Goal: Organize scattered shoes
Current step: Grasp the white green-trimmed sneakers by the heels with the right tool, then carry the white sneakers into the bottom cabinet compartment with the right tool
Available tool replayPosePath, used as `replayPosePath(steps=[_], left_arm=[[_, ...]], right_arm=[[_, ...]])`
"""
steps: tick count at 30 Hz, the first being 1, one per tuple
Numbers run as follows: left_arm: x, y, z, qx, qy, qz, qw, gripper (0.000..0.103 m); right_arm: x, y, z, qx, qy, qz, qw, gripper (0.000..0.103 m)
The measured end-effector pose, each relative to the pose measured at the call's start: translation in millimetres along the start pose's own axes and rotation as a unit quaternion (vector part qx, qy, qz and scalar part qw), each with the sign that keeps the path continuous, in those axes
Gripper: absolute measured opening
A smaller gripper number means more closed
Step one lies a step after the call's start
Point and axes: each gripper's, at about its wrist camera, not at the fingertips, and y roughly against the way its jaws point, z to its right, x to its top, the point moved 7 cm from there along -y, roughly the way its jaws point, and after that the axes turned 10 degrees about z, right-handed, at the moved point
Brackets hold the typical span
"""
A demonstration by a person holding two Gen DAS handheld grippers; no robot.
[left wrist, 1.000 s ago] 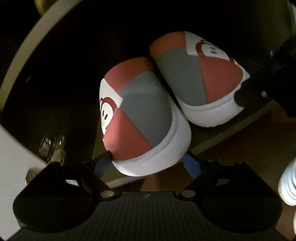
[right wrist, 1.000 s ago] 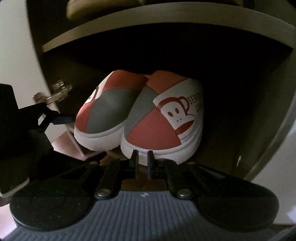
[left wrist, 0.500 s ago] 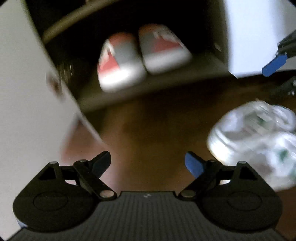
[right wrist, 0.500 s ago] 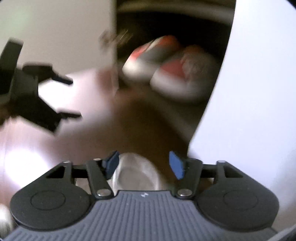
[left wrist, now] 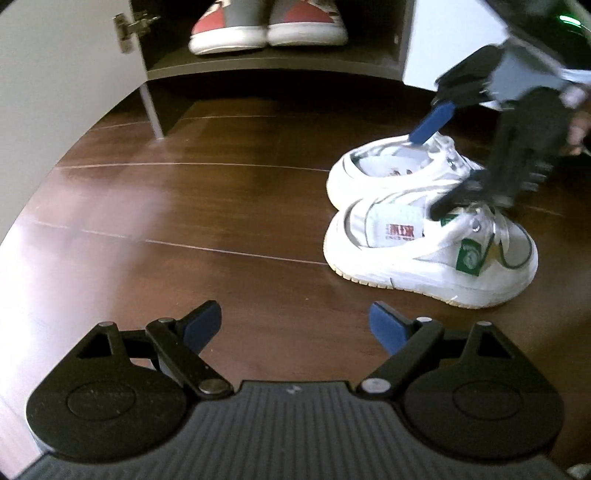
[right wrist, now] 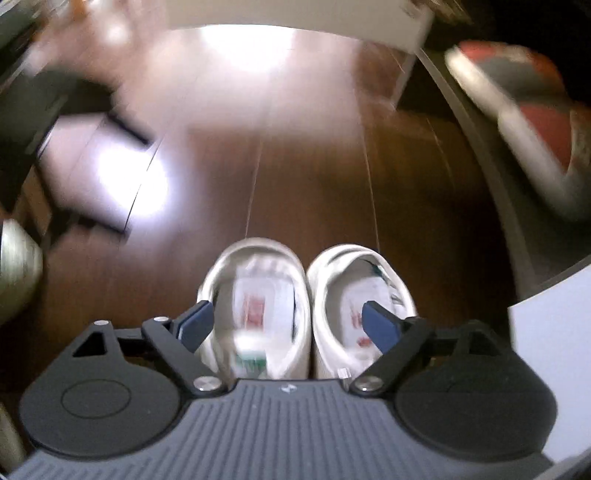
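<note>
Two white sneakers with green tags [left wrist: 428,240] stand side by side on the dark wooden floor, at the right of the left wrist view. My right gripper [left wrist: 430,173] hangs over them, its jaws opening. One blue pad [right wrist: 380,325] sits in the right sneaker [right wrist: 354,280], the other outside the left sneaker [right wrist: 255,295]; neither pad presses. My left gripper [left wrist: 295,325] is open over bare floor, left of the sneakers, holding nothing. A pair of red and grey slippers [left wrist: 266,26] sits on the cabinet's bottom shelf.
The cabinet shelf [left wrist: 273,66] stands a little above the floor at the back, its white door [left wrist: 55,74] swung open on the left and a white panel [left wrist: 443,44] on the right. Wooden floor [left wrist: 184,221] stretches between the cabinet and me.
Both grippers have drawn back from the slippers on the shelf. The right one, shut before, has spread its jaws and swung down over the white sneakers. The left one now faces the floor.
</note>
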Motion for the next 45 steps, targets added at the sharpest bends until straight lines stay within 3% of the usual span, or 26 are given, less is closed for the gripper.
replayPosePath(steps=[2, 3, 5, 6, 8, 13, 17, 19, 20, 22, 23, 25, 26, 31, 33, 37, 39, 41, 45], left_arm=[[0.9, 1.1, -2.0, -0.001, 0.004, 0.001, 1.0000, 0.090], [-0.1, 2.2, -2.3, -0.001, 0.003, 0.001, 1.0000, 0.090], [-2.7, 3.6, -3.1, -0.002, 0.003, 0.000, 1.0000, 0.090], [-3.4, 2.9, -3.9, -0.002, 0.005, -0.002, 1.0000, 0.090], [-3.2, 1.5, -5.4, -0.001, 0.009, -0.003, 1.0000, 0.090], [3.9, -3.2, -8.6, 0.001, 0.014, 0.005, 0.9999, 0.090], [9.3, -11.8, -6.9, 0.003, 0.007, 0.006, 1.0000, 0.090], [13.6, -17.4, -3.7, 0.001, -0.001, 0.012, 0.9999, 0.090], [17.1, -22.0, -1.1, 0.001, -0.008, 0.015, 0.9999, 0.090], [21.9, -28.3, 2.4, 0.003, -0.018, 0.020, 0.9996, 0.088], [25.6, -32.4, 6.3, 0.002, -0.031, 0.025, 0.9992, 0.085], [28.9, -35.8, 15.0, -0.005, -0.057, 0.033, 0.9978, 0.083], [30.1, -36.9, 21.3, -0.012, -0.076, 0.038, 0.9963, 0.080], [14.8, -52.9, 63.8, -0.056, -0.215, 0.040, 0.9742, 0.064], [8.7, -61.4, 67.5, -0.056, -0.235, 0.031, 0.9699, 0.060], [7.3, -76.1, 68.1, -0.040, -0.312, 0.044, 0.9481, 0.062], [12.2, -79.0, 62.7, -0.063, -0.305, 0.034, 0.9497, 0.062], [13.1, -80.2, 59.4, -0.074, -0.321, 0.031, 0.9437, 0.063], [19.5, -87.6, 46.7, -0.074, -0.326, 0.024, 0.9423, 0.064]], right_arm=[[-7.4, -22.4, 8.3, -0.040, -0.014, -0.066, 0.997, 0.027], [-11.9, -29.6, 9.2, -0.040, -0.025, -0.085, 0.995, 0.017], [-10.0, -30.4, 1.4, -0.038, -0.023, -0.090, 0.995, 0.012], [-8.3, -31.0, 0.1, -0.044, -0.030, -0.093, 0.994, 0.012], [-4.0, -32.0, 11.5, -0.054, -0.102, -0.091, 0.989, 0.011], [19.8, -43.7, 47.2, -0.102, -0.264, -0.042, 0.958, 0.010], [42.2, -54.9, 94.0, -0.148, -0.437, 0.027, 0.887, 0.013], [47.7, -54.5, 105.1, -0.148, -0.479, 0.062, 0.863, 0.019], [49.7, -49.6, 107.4, -0.144, -0.489, 0.078, 0.857, 0.030], [49.8, -28.2, 100.2, -0.139, -0.465, 0.104, 0.868, 0.054], [45.5, -10.3, 91.1, -0.148, -0.428, 0.120, 0.883, 0.056], [32.2, 13.3, 70.9, -0.158, -0.356, 0.129, 0.912, 0.056], [19.5, 23.9, 53.9, -0.155, -0.304, 0.124, 0.932, 0.056], [-35.4, 24.8, -3.8, -0.114, -0.150, 0.068, 0.980, 0.044], [-43.1, 18.6, -18.7, -0.113, -0.102, 0.056, 0.987, 0.041], [-49.7, -1.0, -42.6, -0.140, 0.040, 0.036, 0.989, 0.044], [-50.9, -6.6, -48.6, -0.149, 0.048, 0.049, 0.986, 0.040], [-47.7, -9.9, -48.9, -0.148, 0.030, 0.056, 0.987, 0.037], [-29.2, -19.1, -44.0, -0.155, -0.013, 0.066, 0.986, 0.032]])
